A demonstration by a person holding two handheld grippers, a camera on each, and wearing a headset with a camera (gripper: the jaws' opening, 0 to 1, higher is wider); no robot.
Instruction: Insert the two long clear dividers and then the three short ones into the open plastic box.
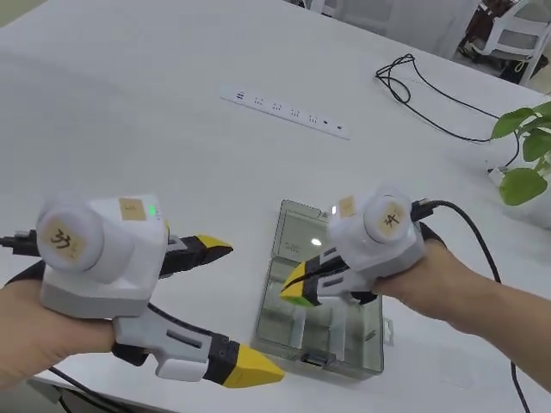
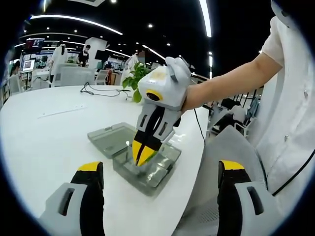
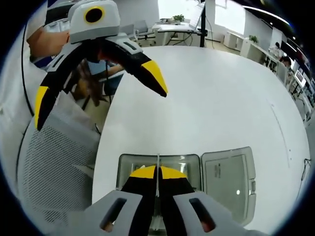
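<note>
Plastic box: one, lid open, on the white worktop at 5 o'clock in the head view. Right claw sits over it, pinched shut. The right gripper view adds one thin clear divider, edge-on between the tips, too fine to make out in the head view. Left claw, at 8 o'clock, gapes wide and holds nothing. One power strip at 12.

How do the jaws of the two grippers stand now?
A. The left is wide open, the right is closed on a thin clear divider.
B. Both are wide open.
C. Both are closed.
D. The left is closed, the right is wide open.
A: the left gripper spreads its jaws wide over the table, while the right gripper pinches a clear divider above the open plastic box.
</note>
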